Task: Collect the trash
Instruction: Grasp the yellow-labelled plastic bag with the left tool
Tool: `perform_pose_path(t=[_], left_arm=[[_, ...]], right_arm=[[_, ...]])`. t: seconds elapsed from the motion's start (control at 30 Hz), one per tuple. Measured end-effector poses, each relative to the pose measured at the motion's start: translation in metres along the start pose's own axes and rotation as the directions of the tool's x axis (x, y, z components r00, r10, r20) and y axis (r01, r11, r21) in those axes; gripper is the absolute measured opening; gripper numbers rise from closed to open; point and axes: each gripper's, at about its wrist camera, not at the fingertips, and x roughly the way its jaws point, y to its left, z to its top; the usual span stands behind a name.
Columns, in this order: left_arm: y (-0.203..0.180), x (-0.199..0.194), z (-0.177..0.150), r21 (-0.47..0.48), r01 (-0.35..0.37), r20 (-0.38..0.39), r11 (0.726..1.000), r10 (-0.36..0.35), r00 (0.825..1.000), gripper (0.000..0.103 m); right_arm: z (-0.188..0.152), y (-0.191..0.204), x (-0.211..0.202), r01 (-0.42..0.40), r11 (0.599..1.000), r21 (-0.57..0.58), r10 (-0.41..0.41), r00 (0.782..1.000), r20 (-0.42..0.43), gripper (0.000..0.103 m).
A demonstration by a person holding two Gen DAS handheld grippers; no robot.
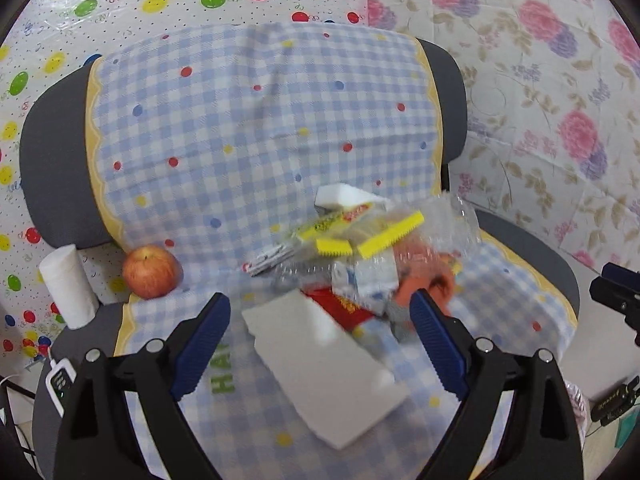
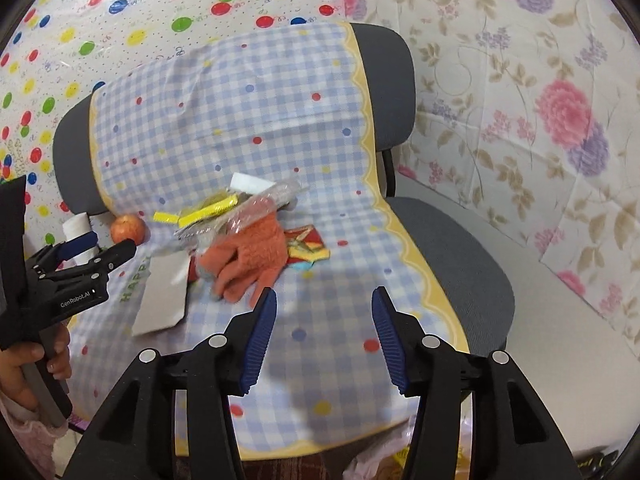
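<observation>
A heap of trash lies on a chair seat covered by a blue checked cloth [image 1: 248, 120]: clear wrappers with yellow strips [image 1: 372, 236], a red packet [image 1: 344, 304], an orange glove [image 2: 248, 260] and a flat white card [image 1: 320, 368]. My left gripper [image 1: 320, 300] hangs open just above the card and the red packet, with nothing pinched. My right gripper [image 2: 325, 296] is open over bare cloth, in front of the glove and to its right. In the right wrist view, the left gripper [image 2: 114, 242] shows at the left edge, held by a hand [image 2: 24, 360].
A red apple [image 1: 150, 272] and a white paper roll [image 1: 68, 288] sit at the seat's back left corner. A white block [image 1: 340, 196] lies behind the wrappers. The grey chair [image 2: 460, 256] stands against walls draped in balloon and flower sheets. Crumpled plastic [image 2: 380, 456] shows below the seat's front edge.
</observation>
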Motion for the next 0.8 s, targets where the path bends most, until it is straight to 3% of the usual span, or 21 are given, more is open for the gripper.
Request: perform_pose_path(t=[0.2, 0.47, 0.63, 0.8], left_arm=[[-0.020, 0.036, 0.038, -0.005, 0.017, -0.004, 1.000, -0.017, 1.000, 0.093], [-0.041, 0.108, 0.077, -0.054, 0.009, -0.102, 0.999, -0.015, 0.995, 0.093], [-0.040, 0.136, 0.073, -0.052, -0.031, -0.198, 0.998, 0.020, 0.980, 0.093], [-0.013, 0.130, 0.049, -0.116, -0.012, -0.248, 0.993, -0.017, 0.969, 0.093]], right_arm=[[0.029, -0.004, 0.023, 0.040, 0.999, -0.004, -0.040, 0.999, 0.031, 0.051], [0.042, -0.019, 0.046, 0.058, 0.998, 0.016, -0.059, 0.998, 0.034, 0.053], [0.037, -0.027, 0.058, 0.052, 0.998, 0.035, -0.052, 0.999, 0.011, 0.054], [0.028, -0.027, 0.061, 0.045, 0.998, 0.038, -0.045, 0.999, -0.002, 0.054]])
